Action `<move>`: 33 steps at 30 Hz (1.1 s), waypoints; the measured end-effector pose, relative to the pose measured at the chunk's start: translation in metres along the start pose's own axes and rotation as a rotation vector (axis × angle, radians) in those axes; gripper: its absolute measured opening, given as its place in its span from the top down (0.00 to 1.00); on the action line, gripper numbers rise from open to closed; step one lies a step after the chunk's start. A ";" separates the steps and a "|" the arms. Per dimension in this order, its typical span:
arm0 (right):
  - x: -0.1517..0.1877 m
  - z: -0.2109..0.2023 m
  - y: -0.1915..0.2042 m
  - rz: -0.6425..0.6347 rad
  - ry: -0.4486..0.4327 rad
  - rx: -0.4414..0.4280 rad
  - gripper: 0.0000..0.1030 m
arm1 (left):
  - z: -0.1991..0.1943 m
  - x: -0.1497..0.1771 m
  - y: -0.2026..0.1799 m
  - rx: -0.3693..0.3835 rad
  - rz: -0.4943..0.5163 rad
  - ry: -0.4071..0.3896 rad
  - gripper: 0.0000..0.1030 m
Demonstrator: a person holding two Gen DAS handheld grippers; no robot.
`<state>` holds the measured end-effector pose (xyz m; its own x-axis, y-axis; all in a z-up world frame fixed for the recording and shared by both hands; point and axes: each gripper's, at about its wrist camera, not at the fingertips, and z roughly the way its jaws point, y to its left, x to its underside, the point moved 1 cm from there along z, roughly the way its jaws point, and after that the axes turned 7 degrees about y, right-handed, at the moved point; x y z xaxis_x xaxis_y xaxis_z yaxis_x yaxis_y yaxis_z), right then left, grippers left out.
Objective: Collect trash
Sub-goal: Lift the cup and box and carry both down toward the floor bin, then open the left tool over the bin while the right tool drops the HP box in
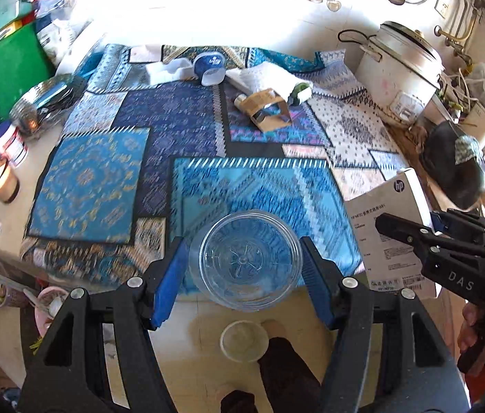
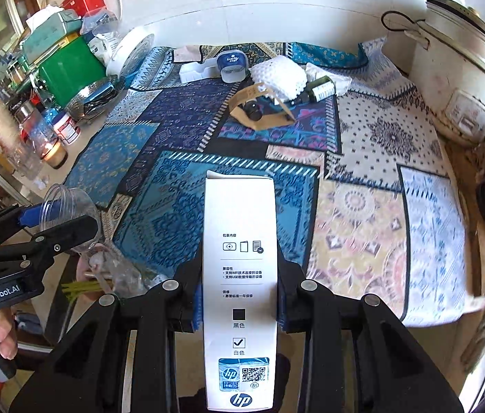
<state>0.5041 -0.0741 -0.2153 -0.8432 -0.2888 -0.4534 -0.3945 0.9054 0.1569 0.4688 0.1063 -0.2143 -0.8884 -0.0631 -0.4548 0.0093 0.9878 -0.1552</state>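
My left gripper (image 1: 244,268) is shut on a clear plastic cup (image 1: 245,260), held over the table's near edge; the cup also shows in the right wrist view (image 2: 67,206). My right gripper (image 2: 239,296) is shut on a white HP box (image 2: 239,275), seen at the right in the left wrist view (image 1: 390,227). On the patterned cloth (image 1: 180,130) far side lie a brown cardboard piece (image 1: 266,110), a blue-and-white cup (image 1: 211,67), a white foam net (image 2: 278,81), a small dark bottle (image 2: 318,91) and a white tray (image 1: 170,70).
A white rice cooker (image 1: 400,69) stands at the right back. A green box (image 1: 12,69), a shiny pouch (image 1: 44,103), jars and a candle (image 1: 1,182) crowd the left. A dark helmet-like object (image 1: 455,168) sits right. Below the edge are a pink bin (image 1: 48,306) and a bowl (image 1: 244,340) on the floor.
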 end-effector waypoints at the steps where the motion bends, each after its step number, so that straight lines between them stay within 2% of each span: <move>1: 0.009 0.001 0.006 0.011 0.006 -0.007 0.72 | -0.002 0.009 0.002 0.003 -0.001 0.010 0.38; 8: 0.070 0.012 0.034 0.042 0.049 -0.045 0.72 | 0.005 0.070 0.007 0.009 -0.013 0.076 0.38; 12: 0.102 0.032 0.033 0.053 0.096 -0.062 0.72 | 0.031 0.105 0.006 0.010 -0.042 0.138 0.38; 16: 0.138 0.061 0.019 0.065 0.149 -0.071 0.72 | 0.072 0.143 0.004 0.014 -0.068 0.203 0.38; 19: 0.166 0.093 0.000 0.089 0.187 -0.082 0.72 | 0.113 0.173 0.002 0.037 -0.082 0.241 0.38; 23: 0.208 0.157 -0.028 0.113 0.243 -0.067 0.72 | 0.180 0.216 -0.006 0.034 -0.078 0.285 0.38; 29: 0.262 0.275 -0.065 0.161 0.323 -0.070 0.72 | 0.309 0.275 -0.008 0.088 -0.089 0.368 0.38; 33: 0.289 0.351 -0.079 0.175 0.356 -0.075 0.72 | 0.397 0.316 0.002 0.085 -0.079 0.448 0.38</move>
<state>0.4196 -0.1198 -0.6672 -0.9686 -0.2341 -0.0836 -0.2482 0.9291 0.2742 0.3706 0.0324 -0.7064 -0.9985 -0.0516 -0.0175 -0.0455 0.9662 -0.2536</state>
